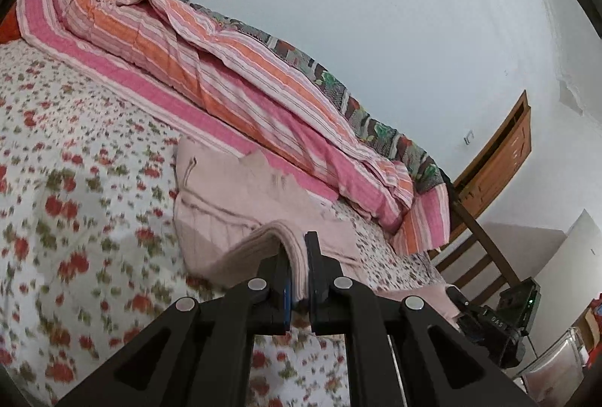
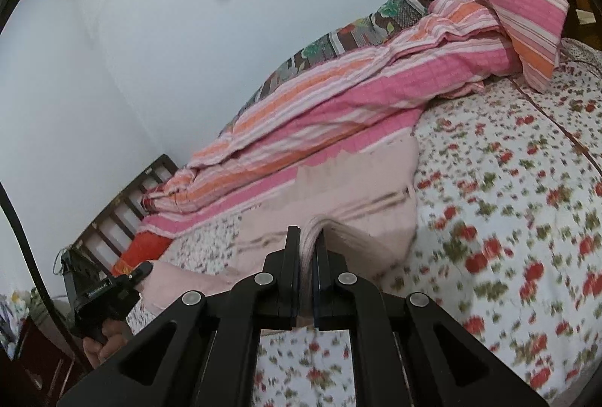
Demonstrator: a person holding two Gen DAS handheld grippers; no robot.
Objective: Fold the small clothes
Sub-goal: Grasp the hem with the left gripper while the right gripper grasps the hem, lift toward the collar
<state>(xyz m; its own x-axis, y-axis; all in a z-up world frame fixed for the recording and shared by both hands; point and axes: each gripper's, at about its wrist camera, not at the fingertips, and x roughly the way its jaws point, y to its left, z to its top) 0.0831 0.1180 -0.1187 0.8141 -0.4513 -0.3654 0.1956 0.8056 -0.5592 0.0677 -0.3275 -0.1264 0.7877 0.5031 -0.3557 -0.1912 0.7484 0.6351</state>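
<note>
A pale pink garment [image 1: 244, 196] lies on the flowered bedsheet [image 1: 75, 151], its near edge lifted off the bed. My left gripper [image 1: 297, 256] is shut on a bunched fold of that near edge. In the right wrist view the same pink garment [image 2: 357, 189] spreads toward the striped quilt, and my right gripper [image 2: 308, 249] is shut on another pinch of its near hem. The other gripper [image 1: 489, 324] shows at the right of the left wrist view. In the right wrist view a hand holds the left gripper's body [image 2: 101, 294] at the lower left.
A pink and orange striped quilt [image 1: 210, 68] lies bunched along the wall side of the bed, over a dark patterned blanket [image 1: 338, 91]. A wooden bed end [image 1: 489, 181] stands at the right. A slatted headboard [image 2: 124, 204] and a red pillow [image 2: 143, 249] lie at the other end.
</note>
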